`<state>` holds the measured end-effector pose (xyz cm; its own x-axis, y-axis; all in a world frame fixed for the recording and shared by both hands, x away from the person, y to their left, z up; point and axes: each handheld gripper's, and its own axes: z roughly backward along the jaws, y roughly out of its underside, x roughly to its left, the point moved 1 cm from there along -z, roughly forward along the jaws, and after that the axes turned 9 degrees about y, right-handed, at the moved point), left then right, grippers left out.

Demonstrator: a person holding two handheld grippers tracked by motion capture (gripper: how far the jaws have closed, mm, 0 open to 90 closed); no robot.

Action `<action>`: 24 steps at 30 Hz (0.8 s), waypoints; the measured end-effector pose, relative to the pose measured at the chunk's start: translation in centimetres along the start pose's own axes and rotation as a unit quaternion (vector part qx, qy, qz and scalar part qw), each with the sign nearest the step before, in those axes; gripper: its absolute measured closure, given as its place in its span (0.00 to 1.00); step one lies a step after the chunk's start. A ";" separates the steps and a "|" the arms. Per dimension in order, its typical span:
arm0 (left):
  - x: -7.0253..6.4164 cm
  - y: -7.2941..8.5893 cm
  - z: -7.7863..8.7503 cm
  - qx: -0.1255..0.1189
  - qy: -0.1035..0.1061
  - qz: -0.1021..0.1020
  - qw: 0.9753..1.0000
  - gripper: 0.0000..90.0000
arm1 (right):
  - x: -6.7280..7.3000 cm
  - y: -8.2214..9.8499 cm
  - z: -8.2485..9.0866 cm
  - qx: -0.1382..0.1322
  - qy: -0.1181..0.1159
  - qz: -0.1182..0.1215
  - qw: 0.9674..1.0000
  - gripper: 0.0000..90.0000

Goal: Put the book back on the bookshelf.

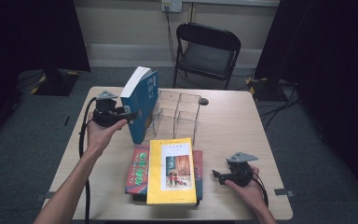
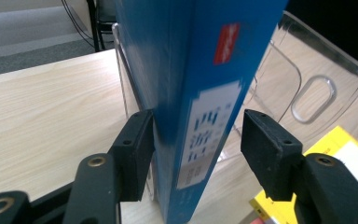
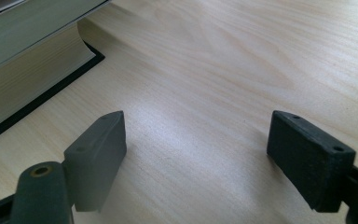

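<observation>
Left gripper (image 1: 129, 115): blue book (image 1: 141, 103) stands tilted, spine between the jaws, lower corner near or on the table (image 1: 242, 123) left of centre, toward the far edge. In the left gripper view one pad (image 2: 135, 149) lies against the cover; the other pad (image 2: 266, 147) stands off from the spine with a gap. So the jaws bracket the book without clamping it; whether one pad presses, cannot tell.

Step in hand, as judged: standing the book into the clear rack (image 1: 179, 108) just beside it. To do it well: keep the spine vertical, line the bottom edge up with a slot before lowering, and keep the pads low on the spine so the book cannot pivot. The dividers are thin and hard to see; approach slowly.

Materials: book has a glossy blue cover, white label on the spine, small red tag above it, pale page block on top. Rack is transparent, rigid plastic with rounded corners and an oval cut-out. Table is pale wood grain, matte.

Centre, near edge: stack of books (image 1: 168, 172), yellow cover uppermost, red one beneath, lying flat.

Right gripper (image 1: 217, 175): rests at the near right corner, jaws spread wide, nothing between them, bare table below.
</observation>
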<state>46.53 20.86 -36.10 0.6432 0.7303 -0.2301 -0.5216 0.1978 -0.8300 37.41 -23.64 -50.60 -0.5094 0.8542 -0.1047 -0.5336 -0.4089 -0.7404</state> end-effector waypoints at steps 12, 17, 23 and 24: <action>-0.4 0.6 0.3 0.001 0.018 0.002 1.000 0.57 | 0.0 0.0 0.0 0.000 0.001 -0.001 1.000 0.22; -0.7 0.7 0.2 -0.003 0.018 0.002 1.000 0.55 | 0.0 0.0 0.0 0.000 0.001 -0.001 1.000 0.22; -0.7 0.9 0.0 0.000 0.016 0.002 1.000 0.51 | 0.0 0.0 0.0 0.000 0.001 -0.001 1.000 0.22; -0.8 1.0 0.1 0.000 0.015 0.000 1.000 0.50 | 0.0 0.0 0.0 0.000 0.001 -0.001 1.000 0.22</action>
<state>45.43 20.49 -36.70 0.6598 0.7099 -0.2463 -0.5219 0.1971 -0.8299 37.43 -23.62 -50.60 -0.5075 0.8553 -0.1046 -0.5343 -0.4076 -0.7405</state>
